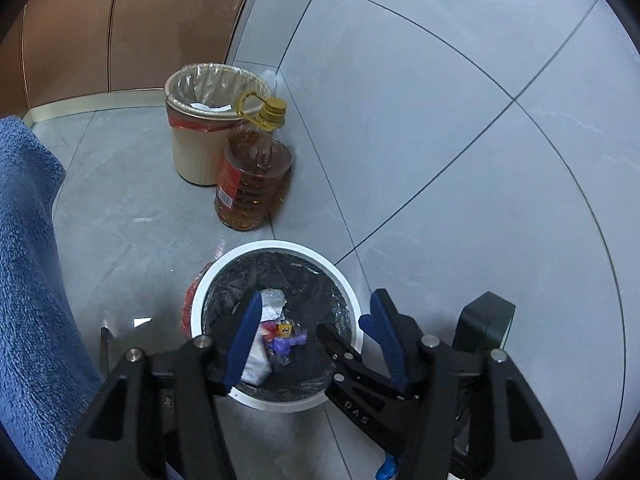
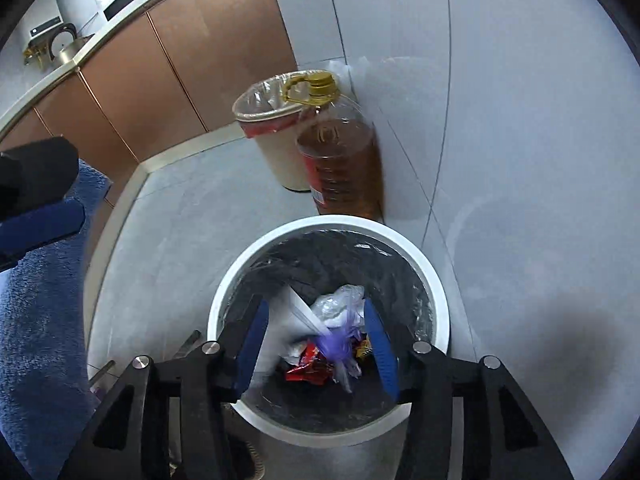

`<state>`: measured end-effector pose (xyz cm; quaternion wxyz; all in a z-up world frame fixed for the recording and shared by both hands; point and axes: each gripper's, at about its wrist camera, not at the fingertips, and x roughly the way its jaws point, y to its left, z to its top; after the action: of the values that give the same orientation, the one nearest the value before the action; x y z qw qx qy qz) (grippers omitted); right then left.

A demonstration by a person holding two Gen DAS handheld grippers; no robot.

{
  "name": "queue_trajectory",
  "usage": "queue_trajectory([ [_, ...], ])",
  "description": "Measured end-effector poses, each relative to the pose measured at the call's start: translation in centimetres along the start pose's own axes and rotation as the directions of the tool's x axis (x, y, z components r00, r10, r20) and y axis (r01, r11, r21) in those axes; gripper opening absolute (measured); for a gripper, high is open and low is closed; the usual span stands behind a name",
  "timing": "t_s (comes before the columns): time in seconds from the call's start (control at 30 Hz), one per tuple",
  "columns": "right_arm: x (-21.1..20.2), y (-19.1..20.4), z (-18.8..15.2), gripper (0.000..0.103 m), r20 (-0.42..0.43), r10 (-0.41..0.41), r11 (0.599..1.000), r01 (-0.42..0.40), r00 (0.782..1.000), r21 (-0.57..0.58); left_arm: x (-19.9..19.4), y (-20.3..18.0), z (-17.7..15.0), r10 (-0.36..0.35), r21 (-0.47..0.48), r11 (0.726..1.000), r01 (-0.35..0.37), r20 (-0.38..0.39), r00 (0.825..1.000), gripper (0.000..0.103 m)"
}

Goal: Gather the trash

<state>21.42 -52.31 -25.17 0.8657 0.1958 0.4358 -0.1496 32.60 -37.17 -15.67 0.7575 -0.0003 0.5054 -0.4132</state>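
Hovering over white bin [image 2: 434,280], black liner: left gripper [image 1: 312,320], right gripper [image 2: 318,324], jaws parted, empty; crumpled trash [image 2: 320,356] inside.

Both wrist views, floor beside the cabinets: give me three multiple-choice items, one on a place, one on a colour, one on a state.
1. Where does the amber oil bottle with the yellow cap stand?
A. inside the white bin
B. beside the beige bin
C. on the counter

2. What colour is the liner of the white-rimmed round bin?
A. black
B. red
C. green

3. How is the beige ribbed bin?
A. tipped over
B. lidded
C. upright, open, with a clear liner

Key: B, bottle and beige bin stand side by side on the floor; A, dark film lines the inside; C, its open mouth faces up.
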Motion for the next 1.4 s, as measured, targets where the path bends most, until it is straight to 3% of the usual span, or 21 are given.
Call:
queue_trajectory([
  [0.33, -4.5, 2.4, -0.3, 0.06, 0.065, -0.007, 1.0, 0.009, 0.998, -0.023, -6.8, 0.2, -1.8, 0.08, 0.013, 0.997, -0.082, 0.141, 0.987, 0.054],
  [0.53, -9.6, 5.7, -0.2, 0.064, 0.139, 0.014, 0.997, -0.004, 0.99, -0.071, -12.8, 0.7, -4.6, 0.168, 0.006, 0.985, -0.174, 0.236, 0.957, 0.063],
  [0.7, -14.4, 9.5, -1.0, 0.069, 0.206, 0.037, 0.99, -0.008, 0.978, -0.141, -17.7, 1.8, -7.7, 0.258, -0.015, 0.964, -0.266, 0.3, 0.918, 0.066],
  [0.83, -18.2, 12.6, -2.1, 0.08, 0.263, 0.051, 0.98, 0.002, 0.964, -0.198, -22.0, 2.5, -10.8, 0.366, -0.036, 0.925, -0.379, 0.361, 0.858, 0.07],
  [0.93, -20.7, 14.7, -3.2, 0.084, 0.299, 0.073, 0.973, -0.001, 0.952, -0.231, -24.7, 3.3, -12.6, 0.421, -0.075, 0.901, -0.428, 0.391, 0.818, 0.071],
  [1.03, -23.1, 16.9, -4.5, 0.089, 0.337, 0.089, 0.96, 0.009, 0.937, -0.278, -27.6, 3.7, -14.6, 0.474, -0.109, 0.872, -0.477, 0.429, 0.769, 0.073],
  [1.07, -23.8, 17.4, -4.8, 0.089, 0.349, 0.093, 0.957, 0.014, 0.933, -0.291, -28.7, 3.8, -15.3, 0.498, -0.125, 0.858, -0.498, 0.444, 0.745, 0.073],
  [1.23, -26.7, 19.9, -6.5, 0.092, 0.411, 0.114, 0.935, 0.042, 0.904, -0.351, -32.4, 3.6, -17.7, 0.557, -0.178, 0.816, -0.55, 0.496, 0.666, 0.075],
  [1.4, -28.7, 21.4, -7.7, 0.093, 0.435, 0.157, 0.918, 0.032, 0.886, -0.396, -35.3, 3.0, -19.8, 0.596, -0.22, 0.784, -0.58, 0.526, 0.607, 0.077],
])
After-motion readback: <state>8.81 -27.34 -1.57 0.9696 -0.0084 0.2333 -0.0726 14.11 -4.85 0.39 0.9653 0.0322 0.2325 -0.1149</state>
